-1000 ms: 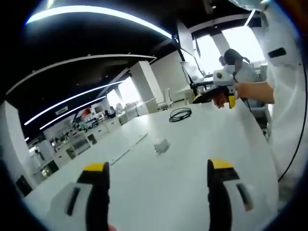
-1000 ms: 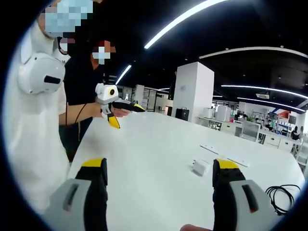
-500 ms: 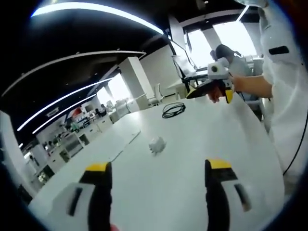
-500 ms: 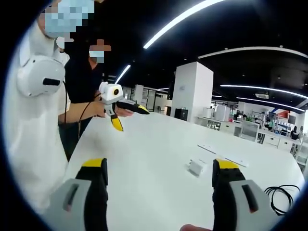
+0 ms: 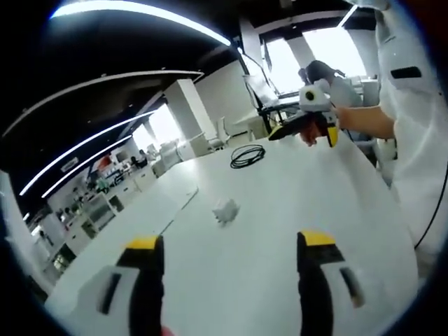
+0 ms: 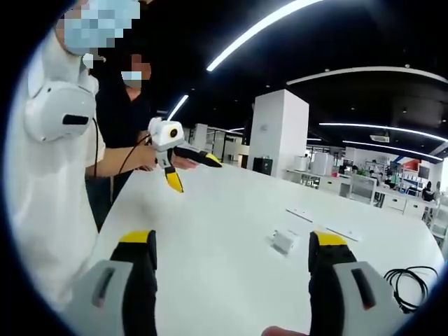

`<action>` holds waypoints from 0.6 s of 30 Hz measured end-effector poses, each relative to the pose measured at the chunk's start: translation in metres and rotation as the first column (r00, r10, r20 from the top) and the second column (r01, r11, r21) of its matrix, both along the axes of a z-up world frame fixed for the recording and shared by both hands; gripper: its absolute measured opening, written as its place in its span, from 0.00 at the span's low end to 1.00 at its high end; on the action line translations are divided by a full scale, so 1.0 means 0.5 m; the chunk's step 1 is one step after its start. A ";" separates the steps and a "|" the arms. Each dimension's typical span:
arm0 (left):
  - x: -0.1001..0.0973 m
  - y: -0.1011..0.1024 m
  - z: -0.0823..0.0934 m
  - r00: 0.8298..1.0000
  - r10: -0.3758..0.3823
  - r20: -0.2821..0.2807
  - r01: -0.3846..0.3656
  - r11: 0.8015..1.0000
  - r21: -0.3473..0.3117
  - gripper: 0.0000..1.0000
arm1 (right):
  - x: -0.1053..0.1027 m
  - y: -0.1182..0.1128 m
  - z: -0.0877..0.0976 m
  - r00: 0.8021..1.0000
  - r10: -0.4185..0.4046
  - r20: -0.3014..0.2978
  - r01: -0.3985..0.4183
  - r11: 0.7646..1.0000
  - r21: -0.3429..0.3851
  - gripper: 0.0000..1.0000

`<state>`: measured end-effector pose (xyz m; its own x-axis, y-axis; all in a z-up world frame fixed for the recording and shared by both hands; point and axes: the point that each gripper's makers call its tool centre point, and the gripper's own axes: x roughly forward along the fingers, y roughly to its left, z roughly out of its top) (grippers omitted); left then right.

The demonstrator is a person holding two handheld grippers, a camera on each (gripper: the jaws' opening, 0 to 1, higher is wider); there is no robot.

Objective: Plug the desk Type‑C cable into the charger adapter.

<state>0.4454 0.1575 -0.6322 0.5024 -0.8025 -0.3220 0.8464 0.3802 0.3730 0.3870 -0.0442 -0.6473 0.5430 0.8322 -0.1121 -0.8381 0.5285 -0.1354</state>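
A small white charger adapter (image 5: 225, 210) lies in the middle of the white table (image 5: 280, 203), beyond my open left gripper (image 5: 231, 242). Farther off lies a coiled black cable (image 5: 248, 155). Beyond it a hand holds my right gripper (image 5: 302, 137) above the table's far edge. In the right gripper view the adapter (image 6: 283, 241) sits just left of the right-hand jaw of my open right gripper (image 6: 233, 239). The cable (image 6: 409, 283) shows at the lower right. The left gripper (image 6: 194, 173) hovers over the table's (image 6: 217, 224) far left edge, jaws apart.
A person in white (image 6: 52, 175) stands at the table's edge, a second person in a dark top (image 6: 122, 105) behind. Flat white strips (image 6: 305, 215) lie past the adapter. A white pillar (image 6: 278, 129) and office desks stand far behind.
The left gripper view has swung slightly, so the adapter and cable sit a little further left. In the right gripper view the hand-held left gripper has drifted to the right.
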 end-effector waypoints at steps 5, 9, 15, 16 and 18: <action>0.008 -0.012 -0.010 1.000 -0.016 -0.016 0.017 1.000 0.027 0.74 | 0.003 -0.001 -0.003 1.000 0.003 -0.002 -0.003 1.000 0.003 0.91; 0.016 -0.021 -0.014 0.999 -0.028 -0.020 0.029 0.999 0.037 0.77 | 0.006 -0.002 -0.004 1.000 0.002 -0.002 -0.002 1.000 0.005 0.91; 0.033 -0.038 -0.020 0.998 -0.046 -0.031 0.047 0.997 0.060 0.76 | 0.009 -0.009 -0.006 1.000 -0.004 -0.003 0.004 1.000 0.010 0.90; 0.037 -0.042 -0.022 0.998 -0.049 -0.030 0.051 0.997 0.065 0.75 | 0.010 -0.010 -0.006 1.000 -0.004 -0.003 0.004 1.000 0.010 0.90; 0.040 -0.050 -0.024 0.998 -0.059 -0.035 0.061 0.996 0.072 0.75 | 0.010 -0.011 -0.008 1.000 -0.004 -0.004 0.004 1.000 0.011 0.90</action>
